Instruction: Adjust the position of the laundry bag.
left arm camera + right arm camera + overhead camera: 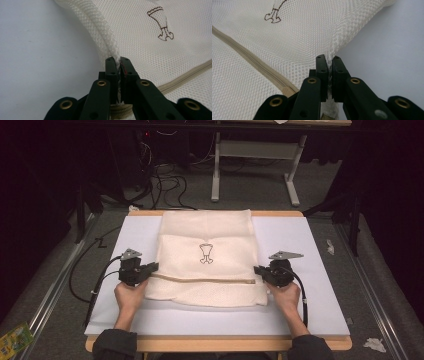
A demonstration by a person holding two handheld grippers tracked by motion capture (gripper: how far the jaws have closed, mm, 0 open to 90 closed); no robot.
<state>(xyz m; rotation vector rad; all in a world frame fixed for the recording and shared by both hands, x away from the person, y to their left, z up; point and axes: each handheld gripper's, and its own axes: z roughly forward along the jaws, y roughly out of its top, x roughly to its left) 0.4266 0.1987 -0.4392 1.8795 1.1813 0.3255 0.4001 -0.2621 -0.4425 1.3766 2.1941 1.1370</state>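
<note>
- Two grippers hold one cream mesh laundry bag [206,257] by its side seams: the left gripper [152,268] pinches the bag's left edge and the right gripper [259,270] its right edge, both just above the zip line.
- Both sets of jaws are pressed together on mesh; the left gripper view [118,65] and the right gripper view [329,63] each show a thin ridge of netting squeezed between the pads.
- The bag lies flat on the white board [320,295], reaching its far edge and stopping short of its near edge, roughly midway between the left and right edges.
- Step in hand, as judged: a two-handed fold or lift, the sides being gathered at the beige zip [205,279].
- The next move probably calls for both hands to travel together, keeping the mesh taut and level.
- No brand or lettering is legible; the sole marking is a small dark outline drawing [206,253] at the bag's centre.
</note>
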